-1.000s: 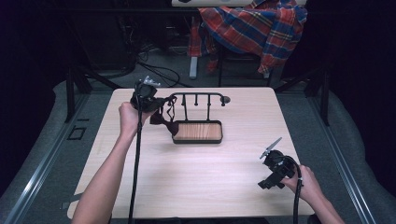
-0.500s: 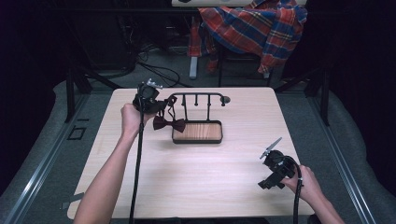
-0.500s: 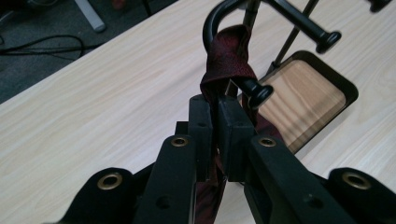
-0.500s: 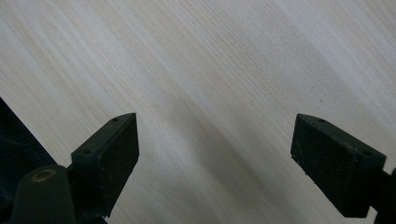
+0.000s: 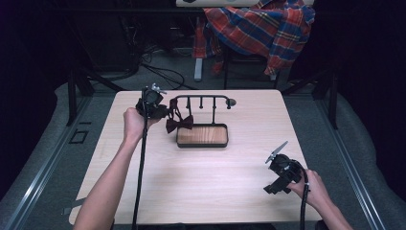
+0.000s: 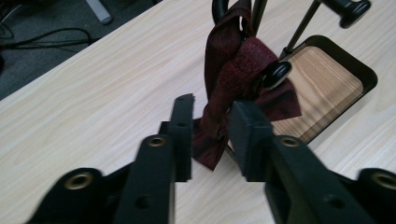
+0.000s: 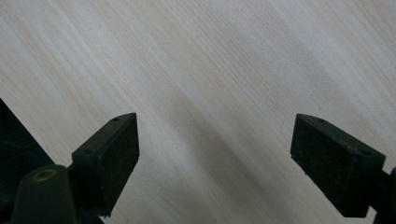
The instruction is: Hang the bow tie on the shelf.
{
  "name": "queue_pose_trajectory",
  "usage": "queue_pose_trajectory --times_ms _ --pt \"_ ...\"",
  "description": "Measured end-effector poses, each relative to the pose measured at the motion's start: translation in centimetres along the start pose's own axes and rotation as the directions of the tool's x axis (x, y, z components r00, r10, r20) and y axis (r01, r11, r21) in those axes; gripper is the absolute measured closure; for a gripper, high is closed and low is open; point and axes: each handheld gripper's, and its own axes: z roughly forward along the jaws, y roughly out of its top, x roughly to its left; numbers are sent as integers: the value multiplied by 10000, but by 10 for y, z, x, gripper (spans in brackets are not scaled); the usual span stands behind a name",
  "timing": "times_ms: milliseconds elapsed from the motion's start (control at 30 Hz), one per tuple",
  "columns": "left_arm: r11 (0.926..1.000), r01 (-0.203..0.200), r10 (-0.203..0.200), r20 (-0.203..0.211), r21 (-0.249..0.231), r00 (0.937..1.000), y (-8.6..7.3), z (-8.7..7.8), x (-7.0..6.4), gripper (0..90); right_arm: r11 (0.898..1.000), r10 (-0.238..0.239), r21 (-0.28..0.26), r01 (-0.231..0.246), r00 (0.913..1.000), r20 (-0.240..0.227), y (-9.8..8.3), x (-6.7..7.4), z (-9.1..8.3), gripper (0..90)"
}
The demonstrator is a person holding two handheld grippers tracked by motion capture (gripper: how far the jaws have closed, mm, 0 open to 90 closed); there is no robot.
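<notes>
At the near right corner of the counter (image 5: 201, 191), the right tool (image 5: 276, 168) rests with its jaws spread wide over bare wood, grasping nothing. Farther back on the left, the left tool (image 6: 210, 135) has just been opening: its jaws stand apart with the lower wing of the dark red bow tie (image 6: 243, 79) hanging between them, seemingly released, though one pad may yet brush the cloth. The bow tie hangs by its strap from the left end of the black rack (image 5: 201, 99), above the wooden tray (image 5: 203, 135). The risk, I judge, is in withdrawing: a pad snagging the fabric could drag the strap off its peg and drop the tie beside the tray.
</notes>
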Motion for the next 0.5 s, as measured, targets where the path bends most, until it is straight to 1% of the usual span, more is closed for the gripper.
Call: queue_pose_trajectory --times_ms 33,67,100,167,200,233,267,300,433,500 --pt "10000 36 -36 11 30 10000 -2 1 0 676 10000 -57 27 57 10000 36 0 0 -1 151" --pt "10000 84 -84 -23 26 10000 -2 2 0 645 9999 38 -132 -37 10000 54 -1 1 -1 152" --pt "9999 117 -116 -149 54 9998 -4 2 0 615 9999 2 -103 -1 10000 68 -1 0 -1 152" --pt "9996 284 -285 -283 -13 9992 -5 2 0 513 10000 -51 4 51 10000 71 -1 0 -2 151" --pt "9993 374 -375 -241 -62 9990 -6 2 1 482 10000 -56 16 56 10000 78 -1 0 -2 152" --pt "9989 445 -449 -220 -148 9988 -7 1 2 451 9997 -175 151 173 9998 114 0 -1 -3 152" --pt "9988 457 -461 -222 -157 9987 -7 0 2 418 10000 -50 46 49 9999 138 0 0 -2 152" --pt "9986 485 -489 -213 -216 9986 -8 -1 2 393 10000 -55 62 55 10000 50 0 -1 -2 152" --pt "9991 362 -363 -46 -230 9993 -11 -7 2 299 10000 -22 32 21 10000 61 0 0 -1 152" --pt "9992 337 -335 88 -199 9994 -13 -9 1 248 9999 96 -93 -96 10000 6 -1 0 0 152"
